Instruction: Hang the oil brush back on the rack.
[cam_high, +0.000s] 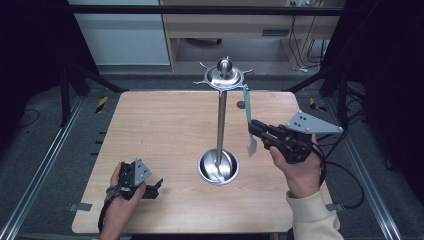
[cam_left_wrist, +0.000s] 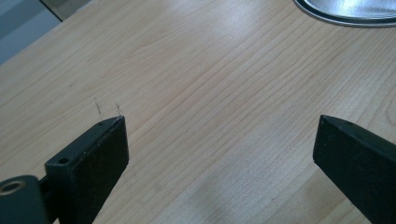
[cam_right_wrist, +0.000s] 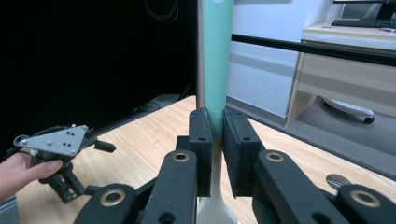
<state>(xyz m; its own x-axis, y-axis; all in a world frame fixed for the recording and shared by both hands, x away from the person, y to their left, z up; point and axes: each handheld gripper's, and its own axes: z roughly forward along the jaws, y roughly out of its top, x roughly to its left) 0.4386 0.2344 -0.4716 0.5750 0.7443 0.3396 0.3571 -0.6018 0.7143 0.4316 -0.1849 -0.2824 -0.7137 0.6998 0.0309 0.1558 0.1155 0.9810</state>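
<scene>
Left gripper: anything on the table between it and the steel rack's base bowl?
No. In the high view, bare wooden table lies between the left gripper and the rack's base bowl. The left gripper view shows the same bare wood ahead of its open fingers.

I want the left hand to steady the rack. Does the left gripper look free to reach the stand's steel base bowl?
Probably yes: the left gripper is open and empty, with bare table between it and the base bowl.
</scene>
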